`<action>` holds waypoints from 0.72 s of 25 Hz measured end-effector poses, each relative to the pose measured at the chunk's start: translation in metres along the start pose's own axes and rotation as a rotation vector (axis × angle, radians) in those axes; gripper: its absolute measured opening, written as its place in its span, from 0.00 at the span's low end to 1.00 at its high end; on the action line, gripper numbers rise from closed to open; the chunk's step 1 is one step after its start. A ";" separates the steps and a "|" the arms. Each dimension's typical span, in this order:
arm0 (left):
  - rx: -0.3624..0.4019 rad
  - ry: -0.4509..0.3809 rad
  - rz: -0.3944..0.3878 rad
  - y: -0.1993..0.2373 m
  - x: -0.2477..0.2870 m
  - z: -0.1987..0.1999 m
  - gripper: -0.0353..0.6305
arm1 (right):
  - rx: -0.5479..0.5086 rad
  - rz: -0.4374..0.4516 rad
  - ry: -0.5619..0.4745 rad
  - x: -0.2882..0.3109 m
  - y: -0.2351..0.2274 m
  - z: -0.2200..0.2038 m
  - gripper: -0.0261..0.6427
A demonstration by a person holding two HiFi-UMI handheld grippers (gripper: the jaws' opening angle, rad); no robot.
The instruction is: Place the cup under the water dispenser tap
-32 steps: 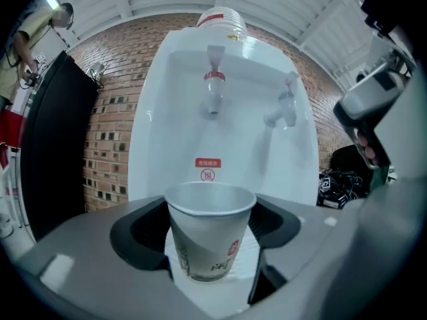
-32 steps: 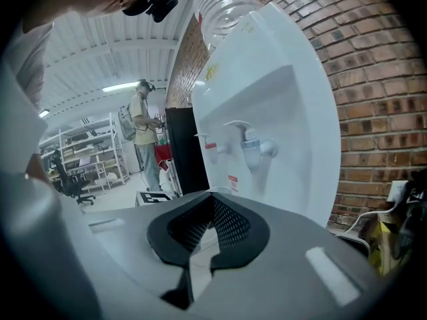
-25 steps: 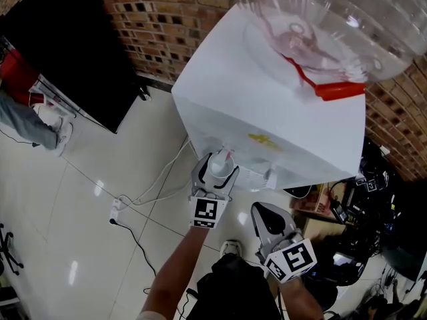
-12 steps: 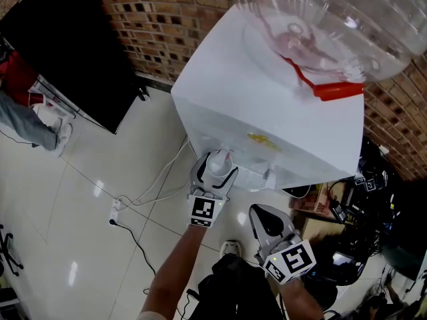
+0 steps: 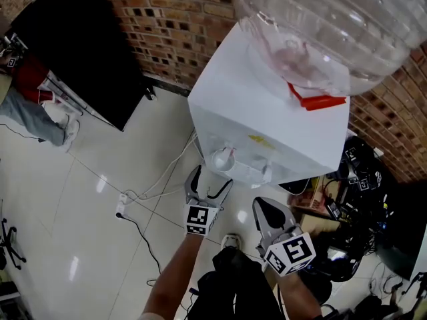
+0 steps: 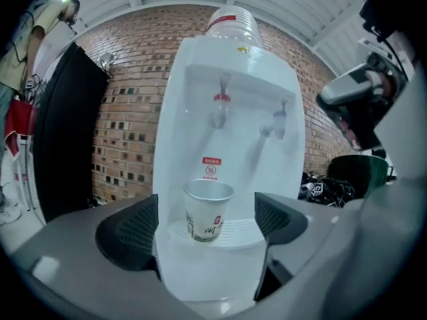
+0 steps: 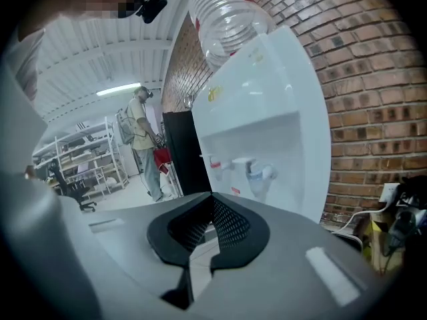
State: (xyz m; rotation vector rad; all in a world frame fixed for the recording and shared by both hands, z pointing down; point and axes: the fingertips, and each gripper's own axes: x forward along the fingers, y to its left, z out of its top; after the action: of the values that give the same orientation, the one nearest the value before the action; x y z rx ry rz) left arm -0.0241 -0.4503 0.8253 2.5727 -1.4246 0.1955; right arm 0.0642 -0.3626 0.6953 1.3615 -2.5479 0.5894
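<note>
The left hand-held gripper pointed at the front of the white water dispenser. Its jaws stood wide apart and were opening. No pad touched anything. The left gripper view showed the paper cup framed in the gap between the two jaws, but apart from both pads. The head view showed it ahead of the jaw tips.

The cup stood upright on the drip tray in the dispenser recess. It sat below the red tap. The blue tap was to the right of it in that view, with nothing on the tray beneath it. The cup's mouth faced up and printing showed on its side.

The right hand-held gripper was lower and to the right in the head view, apart from the dispenser. Its jaws were closed together, pad tips meeting, with nothing held between them.

A clear water bottle sat inverted on top of the dispenser. A brick wall stood behind the unit, with a black panel beside it. A power strip and its cable lay on the tiled floor to the left. In the right gripper view, a person stood in the background near shelving.
</note>
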 end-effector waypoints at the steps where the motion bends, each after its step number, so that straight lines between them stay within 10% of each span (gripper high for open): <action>1: -0.013 0.016 0.010 -0.001 -0.014 0.008 0.73 | 0.008 -0.003 0.001 -0.006 0.004 0.011 0.04; 13: -0.133 0.085 -0.022 -0.074 -0.203 0.218 0.68 | 0.056 0.005 0.073 -0.114 0.074 0.157 0.04; 18: -0.194 0.032 -0.120 -0.120 -0.274 0.312 0.34 | 0.075 0.061 0.080 -0.166 0.115 0.203 0.04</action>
State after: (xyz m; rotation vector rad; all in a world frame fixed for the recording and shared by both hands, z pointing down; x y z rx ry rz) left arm -0.0601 -0.2351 0.4527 2.4738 -1.2095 0.0762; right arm 0.0654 -0.2681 0.4254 1.2600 -2.5355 0.7423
